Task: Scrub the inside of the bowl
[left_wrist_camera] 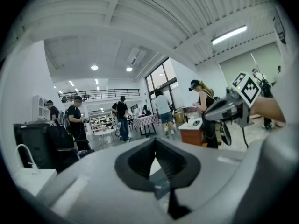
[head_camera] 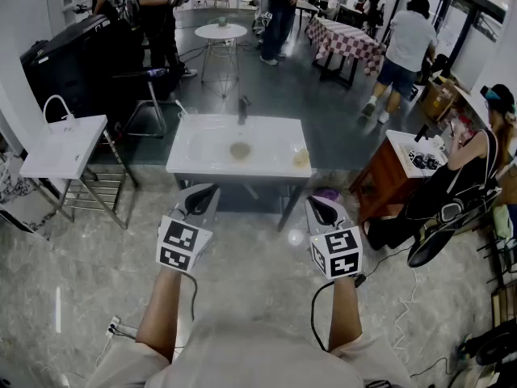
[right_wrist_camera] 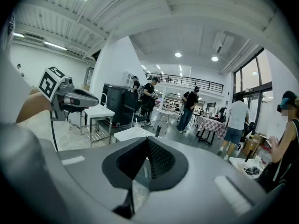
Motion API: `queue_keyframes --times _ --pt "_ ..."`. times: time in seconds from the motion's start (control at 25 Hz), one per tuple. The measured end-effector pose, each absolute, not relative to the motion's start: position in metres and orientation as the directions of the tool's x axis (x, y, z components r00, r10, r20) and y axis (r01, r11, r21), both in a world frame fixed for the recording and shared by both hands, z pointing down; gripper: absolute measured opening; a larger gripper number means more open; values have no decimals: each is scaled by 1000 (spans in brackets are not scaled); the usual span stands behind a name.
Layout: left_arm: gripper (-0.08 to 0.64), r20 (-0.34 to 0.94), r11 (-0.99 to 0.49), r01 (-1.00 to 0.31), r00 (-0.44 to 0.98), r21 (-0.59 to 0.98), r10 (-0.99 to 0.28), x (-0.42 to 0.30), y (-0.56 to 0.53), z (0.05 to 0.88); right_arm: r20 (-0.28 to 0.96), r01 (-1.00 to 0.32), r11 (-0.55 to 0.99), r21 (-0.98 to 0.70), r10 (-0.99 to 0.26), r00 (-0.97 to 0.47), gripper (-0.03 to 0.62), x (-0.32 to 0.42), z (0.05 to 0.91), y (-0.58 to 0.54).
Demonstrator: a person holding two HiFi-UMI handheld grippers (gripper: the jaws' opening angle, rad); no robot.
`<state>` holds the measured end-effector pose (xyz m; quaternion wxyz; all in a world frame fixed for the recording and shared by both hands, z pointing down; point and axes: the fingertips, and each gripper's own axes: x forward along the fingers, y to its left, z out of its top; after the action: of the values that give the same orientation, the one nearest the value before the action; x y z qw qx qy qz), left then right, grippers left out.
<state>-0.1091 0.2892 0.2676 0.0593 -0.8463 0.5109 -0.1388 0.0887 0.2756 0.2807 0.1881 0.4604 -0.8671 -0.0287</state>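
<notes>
sink table [head_camera: 187, 165], centre: white, smooth, glossy | floor [head_camera: 81, 257]: polished marbled stone | cabinet [head_camera: 386, 183], right: reddish wood | tablecloth [head_camera: 346, 40], upper right: checked cloth | left gripper [left_wrist_camera: 155, 149], right gripper [right_wrist_camera: 146, 146]: matt grey plastic, ribbed black pads [left_wrist_camera: 174, 161]

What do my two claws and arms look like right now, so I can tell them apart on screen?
The left claw and right claw match: grey tapered shells with black ribbed pads. Each carries a white cube printed with black square markers, and a thin black cable trails from each. The forearms are bare, with pale clothing below them.
</notes>
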Motion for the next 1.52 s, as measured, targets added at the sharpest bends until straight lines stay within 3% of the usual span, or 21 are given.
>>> queue_keyframes --times 0.52,0.88,1.24,1.52 --pt "1 180 -477 -837 443 -268 -878 -81 300 271 276 -788 599 144 -789 -549 6 105 284 284" --pt "2 185 -528 -844 507 -91 -842 -47 312 280 320 -759 636 142 -755 -573 6 132 298 281" --pt "2 214 -488 -859 453 -155 -865 -13 301 303 344 -744 657 124 -731 -589 6 158 321 267" --pt "-6 264 -439 -873 381 -211 -886 -29 251 326 316 -737 674 49 -711 -629 6 152 333 230"
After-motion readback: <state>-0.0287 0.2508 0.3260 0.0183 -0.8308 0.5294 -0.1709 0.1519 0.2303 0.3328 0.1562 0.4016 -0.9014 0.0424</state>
